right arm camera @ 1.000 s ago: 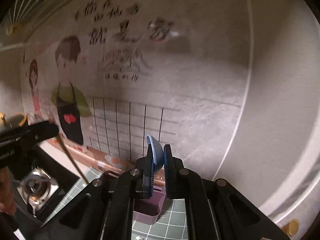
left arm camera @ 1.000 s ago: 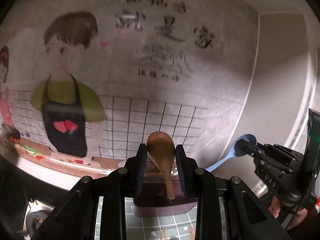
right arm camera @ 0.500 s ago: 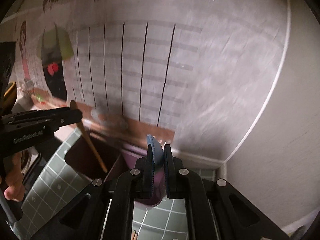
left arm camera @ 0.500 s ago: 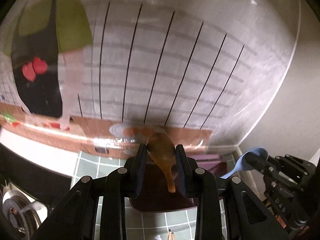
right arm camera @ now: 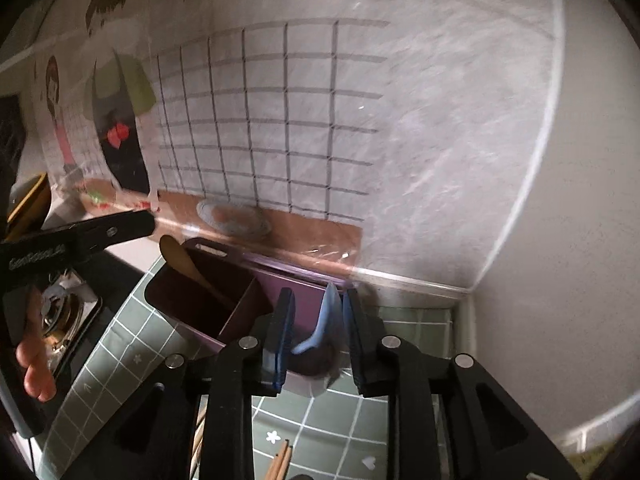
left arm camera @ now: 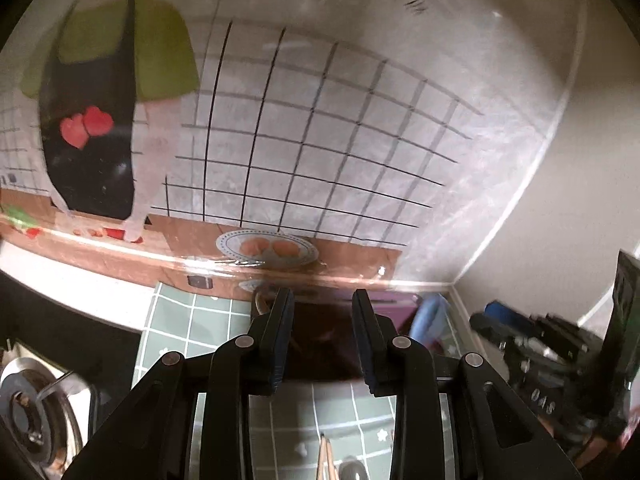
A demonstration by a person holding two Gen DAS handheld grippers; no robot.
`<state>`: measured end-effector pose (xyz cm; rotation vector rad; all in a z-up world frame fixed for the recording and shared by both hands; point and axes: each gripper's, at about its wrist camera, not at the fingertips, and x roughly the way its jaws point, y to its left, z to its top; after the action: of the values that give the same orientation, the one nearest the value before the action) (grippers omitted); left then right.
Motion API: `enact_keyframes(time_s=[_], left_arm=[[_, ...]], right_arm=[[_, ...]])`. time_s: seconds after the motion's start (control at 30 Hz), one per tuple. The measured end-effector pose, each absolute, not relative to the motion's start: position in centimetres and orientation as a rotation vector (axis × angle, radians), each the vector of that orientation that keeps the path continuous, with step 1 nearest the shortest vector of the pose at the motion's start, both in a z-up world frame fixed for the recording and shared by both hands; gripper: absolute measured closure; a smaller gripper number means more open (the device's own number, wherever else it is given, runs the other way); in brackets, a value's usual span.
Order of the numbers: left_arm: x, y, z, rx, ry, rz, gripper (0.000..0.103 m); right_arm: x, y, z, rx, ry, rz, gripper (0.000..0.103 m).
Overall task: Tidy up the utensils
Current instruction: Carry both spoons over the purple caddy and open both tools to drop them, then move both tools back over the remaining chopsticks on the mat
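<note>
A purple utensil holder [right arm camera: 244, 292] with dark compartments stands against the wall on the green tiled counter. A wooden spoon [right arm camera: 188, 264] leans in its left compartment, bowl up; its bowl edge shows in the left wrist view [left arm camera: 261, 304]. A blue spoon [right arm camera: 326, 320] stands in the right compartment between my right gripper's open fingers, and shows blurred in the left wrist view [left arm camera: 430, 318]. My left gripper [left arm camera: 322, 336] is open and empty above the holder [left arm camera: 394, 304]. My right gripper [right arm camera: 318, 336] is open around the blue spoon.
Wooden chopsticks [left arm camera: 325, 456] lie on the green tiled mat [left arm camera: 176, 320] near me; they also show in the right wrist view [right arm camera: 280, 460]. A gas stove burner [left arm camera: 28, 412] sits at the left. The decorated wall and the room corner stand close behind the holder.
Both grippers moved down to the holder and opened. The wooden spoon left my left gripper and now stands in the left compartment; the blue spoon now stands in the right one.
</note>
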<state>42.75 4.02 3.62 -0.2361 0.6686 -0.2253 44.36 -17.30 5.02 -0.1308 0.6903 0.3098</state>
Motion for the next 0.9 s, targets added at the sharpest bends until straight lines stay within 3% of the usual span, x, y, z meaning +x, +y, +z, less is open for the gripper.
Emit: enact_keyframes(time_s=[0.13,0.2,0.27,0.43,0.9], left_arm=[[39.0,3.3,3.7,-0.205,0.649,-0.23,0.071],[37.2,3.0,3.3,-0.198,0.659,-0.225,0.07],[35.8,2.8,2.7,-0.195,0.67,-0.223,0.065],[32.1,1.9,0.3,-0.158,0.707,-0.204,0.06],[25.7,3.2,-7.2,-0.177,0.896,-0.272,0.06]], right_arm=[[41.1,-18.8,6.3,-0.137,0.623,0.234,0.068],[39.7,-19.4,6.6,-0.137,0.608,0.198,0.055],[38.1,-20.2,6.6,-0.126,0.609,0.181,0.051],[34.4,-21.8,5.5,-0.116,0.641,0.16,0.051],[29.0,-20.0,-1.7,-0.17,0.818,0.235,0.051]])
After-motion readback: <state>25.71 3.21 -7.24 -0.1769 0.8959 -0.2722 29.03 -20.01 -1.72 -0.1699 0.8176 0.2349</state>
